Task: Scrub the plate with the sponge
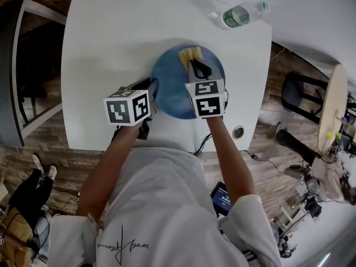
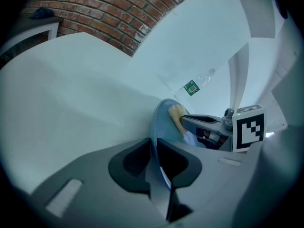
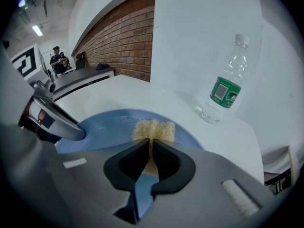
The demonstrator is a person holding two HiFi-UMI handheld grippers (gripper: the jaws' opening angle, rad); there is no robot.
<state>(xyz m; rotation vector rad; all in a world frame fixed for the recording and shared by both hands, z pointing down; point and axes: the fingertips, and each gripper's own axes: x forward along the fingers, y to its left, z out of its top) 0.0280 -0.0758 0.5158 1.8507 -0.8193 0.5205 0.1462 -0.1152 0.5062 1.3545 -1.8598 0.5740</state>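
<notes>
Right gripper (image 3: 150, 146): jaws closed on the yellow sponge (image 3: 153, 127), pinching it at its middle so that it bulges out to either side (the crease shows plainly in the right gripper view). The sponge rests on the far part of the blue plate (image 3: 102, 125). Left gripper (image 2: 153, 148): jaws closed on the plate's rim at my near left, with the thin edge running between them. The plate sits on the white table (image 1: 105, 38), in front of me. A clear plastic bottle (image 1: 240, 14) with a green label is on the table beyond the plate, not touching it.
</notes>
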